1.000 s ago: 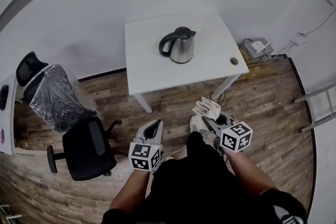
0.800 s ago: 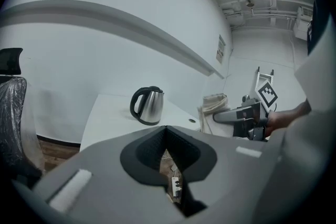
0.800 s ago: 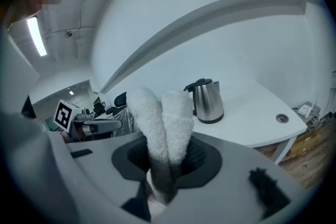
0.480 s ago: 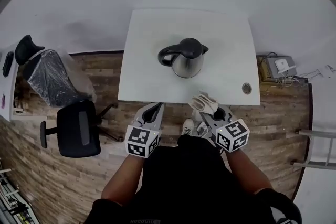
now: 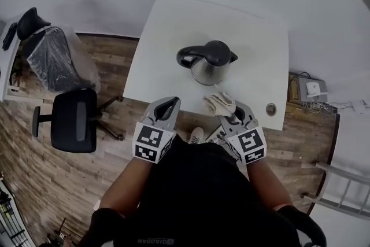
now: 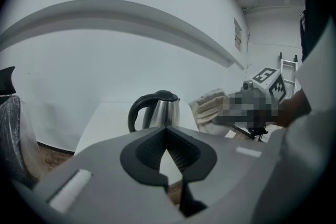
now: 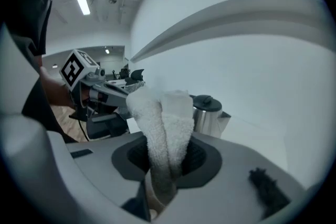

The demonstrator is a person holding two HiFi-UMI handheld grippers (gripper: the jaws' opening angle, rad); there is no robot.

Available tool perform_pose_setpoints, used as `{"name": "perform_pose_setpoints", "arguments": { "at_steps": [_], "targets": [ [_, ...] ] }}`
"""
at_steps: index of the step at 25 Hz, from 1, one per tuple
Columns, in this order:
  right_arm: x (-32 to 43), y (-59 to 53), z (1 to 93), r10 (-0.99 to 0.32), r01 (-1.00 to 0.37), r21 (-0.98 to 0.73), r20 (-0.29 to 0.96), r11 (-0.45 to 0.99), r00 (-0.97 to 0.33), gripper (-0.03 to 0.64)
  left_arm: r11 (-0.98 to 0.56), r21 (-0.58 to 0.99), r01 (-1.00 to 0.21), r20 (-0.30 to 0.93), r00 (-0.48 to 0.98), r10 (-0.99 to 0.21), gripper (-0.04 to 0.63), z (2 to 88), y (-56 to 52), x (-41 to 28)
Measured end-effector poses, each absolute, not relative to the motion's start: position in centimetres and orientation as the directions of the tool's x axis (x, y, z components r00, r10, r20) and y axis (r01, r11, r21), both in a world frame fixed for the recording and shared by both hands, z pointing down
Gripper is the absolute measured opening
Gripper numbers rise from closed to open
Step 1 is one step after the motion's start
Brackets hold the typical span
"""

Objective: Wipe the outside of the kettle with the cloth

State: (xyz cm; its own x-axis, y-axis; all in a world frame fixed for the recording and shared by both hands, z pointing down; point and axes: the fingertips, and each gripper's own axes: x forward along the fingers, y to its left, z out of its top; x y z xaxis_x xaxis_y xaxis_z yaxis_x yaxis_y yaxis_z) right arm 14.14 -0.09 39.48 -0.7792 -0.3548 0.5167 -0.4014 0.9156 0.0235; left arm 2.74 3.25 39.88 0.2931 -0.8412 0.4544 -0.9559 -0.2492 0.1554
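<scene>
A steel kettle (image 5: 207, 64) with a black lid and handle stands upright in the middle of the white table (image 5: 167, 37). It also shows ahead in both gripper views (image 6: 157, 111) (image 7: 207, 112). My right gripper (image 5: 226, 111) is shut on a folded white cloth (image 5: 218, 102), which sticks up between the jaws (image 7: 165, 128). The cloth hangs just short of the kettle's near side, over the table's front edge. My left gripper (image 5: 170, 102) is shut with nothing in it (image 6: 167, 128), and it hovers at the front edge, left of the kettle's handle.
A black office chair (image 5: 72, 127) and a bin lined with a dark bag (image 5: 49, 58) stand to the left on the wood floor. The table has a cable hole (image 5: 270, 108) at its right front. A power box (image 5: 312, 89) lies by the wall, and a ladder (image 5: 335, 199) stands to the right.
The person has walked up to the table. Both grippers moved from over the floor to the table's front edge, bringing the cloth close to the kettle.
</scene>
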Motion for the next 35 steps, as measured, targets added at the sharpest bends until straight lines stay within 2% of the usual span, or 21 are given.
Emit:
{"name": "perform_pose_setpoints", "arguments": {
  "at_steps": [5,9,16,28,35],
  "targets": [
    [10.5,-2.3,37.6,-0.529,-0.29,0.457,0.576,0.841,-0.623,0.098,-0.335,0.192,-0.922,0.458,0.386,-0.801,0.006,41.1,1.8,-0.4],
    [7.0,-3.9,37.8,-0.584,-0.204,0.574,0.621,0.793,-0.524,0.098,-0.442,0.263,-0.857,0.461,0.514,-0.723,0.006,41.8,1.0,-2.5],
    [5.6,-6.2,38.0,-0.643,-0.225,0.603,0.699,0.765,-0.313,0.098,-0.59,0.264,-0.763,0.437,0.639,-0.632,0.006,44.1,1.6,-4.9],
    [3.2,-5.0,44.4,-0.583,-0.218,0.542,0.777,0.812,-0.238,0.098,-0.675,0.296,-0.676,0.464,0.72,-0.517,0.006,46.9,2.8,-5.2],
    [2.0,-5.0,50.0,-0.519,-0.225,0.475,0.825,0.851,-0.222,0.098,-0.656,0.321,-0.684,0.476,0.715,-0.513,0.006,47.7,2.2,-6.3]
  ]
}}
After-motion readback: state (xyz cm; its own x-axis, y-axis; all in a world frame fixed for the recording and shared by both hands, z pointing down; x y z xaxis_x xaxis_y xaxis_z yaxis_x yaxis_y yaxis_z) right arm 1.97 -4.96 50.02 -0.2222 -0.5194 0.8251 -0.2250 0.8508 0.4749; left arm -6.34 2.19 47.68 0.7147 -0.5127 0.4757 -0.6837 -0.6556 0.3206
